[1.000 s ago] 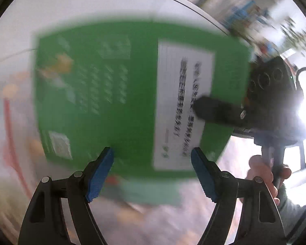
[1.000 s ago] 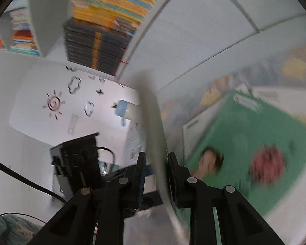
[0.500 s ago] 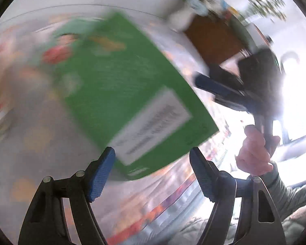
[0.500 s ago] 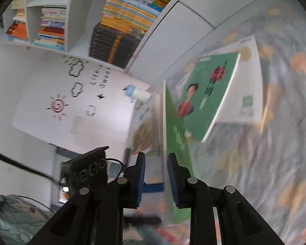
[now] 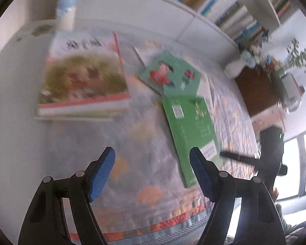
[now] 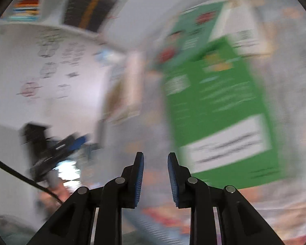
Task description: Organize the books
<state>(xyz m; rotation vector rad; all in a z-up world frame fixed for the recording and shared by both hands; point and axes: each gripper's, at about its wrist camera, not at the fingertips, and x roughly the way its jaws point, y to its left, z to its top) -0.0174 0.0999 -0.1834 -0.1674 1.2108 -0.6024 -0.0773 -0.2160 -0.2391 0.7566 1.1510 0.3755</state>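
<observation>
Tools (image 5: 152, 171) (image 6: 155, 175) parted, both empty.

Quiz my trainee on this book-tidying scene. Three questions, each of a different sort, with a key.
1. True or false: the left gripper is clamped on the bright green book.
2. What does the light green book with the child on its cover lie on?
A. a white book
B. a wooden chair
C. a blue plate
3. Short answer: what is between the pads of the right gripper?

Key:
1. False. Its jaws are wide open and empty, and the book lies flat on the flowered tablecloth.
2. A.
3. Nothing. The narrow gap is empty.
</observation>
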